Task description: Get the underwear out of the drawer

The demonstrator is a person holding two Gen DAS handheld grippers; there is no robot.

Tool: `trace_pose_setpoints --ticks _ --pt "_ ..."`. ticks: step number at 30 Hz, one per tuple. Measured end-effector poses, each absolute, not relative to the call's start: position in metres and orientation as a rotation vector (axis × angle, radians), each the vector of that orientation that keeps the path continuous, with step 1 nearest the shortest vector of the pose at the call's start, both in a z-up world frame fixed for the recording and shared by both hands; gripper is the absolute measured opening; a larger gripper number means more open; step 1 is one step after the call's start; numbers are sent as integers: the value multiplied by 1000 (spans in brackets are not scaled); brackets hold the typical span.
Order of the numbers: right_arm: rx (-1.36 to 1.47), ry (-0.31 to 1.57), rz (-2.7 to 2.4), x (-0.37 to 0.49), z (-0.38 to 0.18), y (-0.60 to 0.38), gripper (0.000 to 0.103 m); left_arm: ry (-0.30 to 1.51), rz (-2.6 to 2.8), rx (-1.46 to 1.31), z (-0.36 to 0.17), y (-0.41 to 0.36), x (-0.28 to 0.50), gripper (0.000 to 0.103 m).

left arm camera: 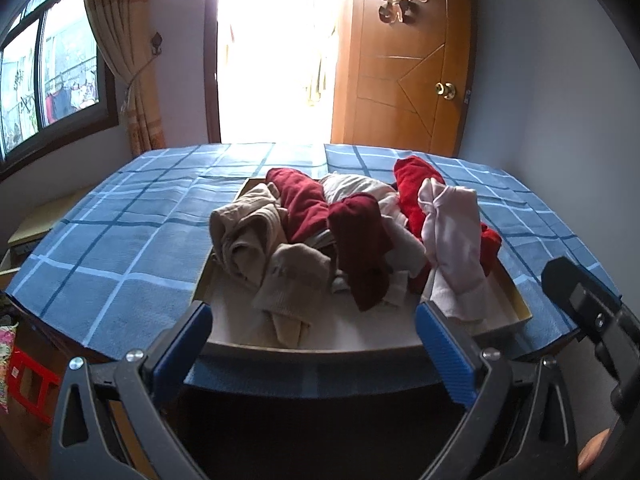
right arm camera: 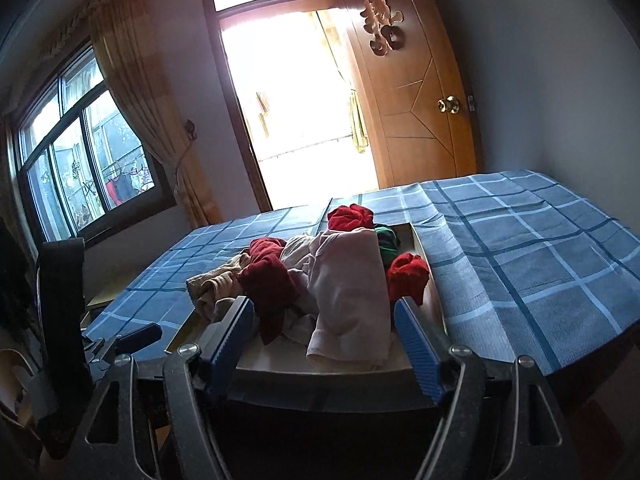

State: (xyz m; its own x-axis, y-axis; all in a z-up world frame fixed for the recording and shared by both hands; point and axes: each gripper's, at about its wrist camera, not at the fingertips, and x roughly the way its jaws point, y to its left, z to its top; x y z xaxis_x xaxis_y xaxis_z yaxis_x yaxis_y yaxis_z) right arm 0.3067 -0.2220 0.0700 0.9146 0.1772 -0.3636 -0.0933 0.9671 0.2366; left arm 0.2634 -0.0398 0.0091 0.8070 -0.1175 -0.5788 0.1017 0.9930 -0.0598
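An open shallow drawer point(left arm camera: 516, 300) rests on a blue checked cloth point(left arm camera: 120, 240), piled with underwear. The heap holds a beige piece point(left arm camera: 244, 236), dark red pieces point(left arm camera: 304, 204), a pale pink piece point(left arm camera: 452, 240) and a bright red one point(left arm camera: 416, 188). My left gripper point(left arm camera: 312, 316) stands wide open at the drawer's near edge, nothing between its blue pads. My right gripper point(right arm camera: 324, 308) is open too, just short of the pale pink piece point(right arm camera: 348, 292), which lies beyond its pads and untouched. A green piece point(right arm camera: 386, 240) shows at the back.
The checked cloth point(right arm camera: 540, 248) stretches wide to the right of the drawer point(right arm camera: 424, 256). Behind stand an open wooden door point(right arm camera: 416, 112), a bright doorway, and a window point(right arm camera: 80, 168) with a curtain at left. A red stool point(left arm camera: 28, 380) sits low left.
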Motion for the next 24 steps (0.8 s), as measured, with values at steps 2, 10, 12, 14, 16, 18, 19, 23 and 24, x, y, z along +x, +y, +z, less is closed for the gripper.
trace_pose_setpoints --ticks 2,10,12,14,16,18,19,23,24 --pt "227 390 142 301 69 -222 75 613 -116 -16 9 -40 257 102" --pt "241 383 142 281 66 -222 75 585 -102 -10 9 -37 230 102" --pt "244 369 138 271 66 -223 75 576 -103 -13 9 -35 222 103" --pt "252 355 136 263 67 -225 75 569 -102 -15 7 -34 214 103" --pt "249 340 130 254 68 -225 80 564 -99 -15 6 -34 209 103" --pt "244 326 122 249 68 -226 83 560 -92 -13 5 -34 204 102" --pt "243 318 118 245 68 -226 83 558 -91 -14 4 -33 202 103" --pt "246 305 116 237 70 -228 83 544 -89 -24 6 -30 192 103" --pt "248 301 119 235 70 -228 83 534 -85 -22 7 -29 189 103"
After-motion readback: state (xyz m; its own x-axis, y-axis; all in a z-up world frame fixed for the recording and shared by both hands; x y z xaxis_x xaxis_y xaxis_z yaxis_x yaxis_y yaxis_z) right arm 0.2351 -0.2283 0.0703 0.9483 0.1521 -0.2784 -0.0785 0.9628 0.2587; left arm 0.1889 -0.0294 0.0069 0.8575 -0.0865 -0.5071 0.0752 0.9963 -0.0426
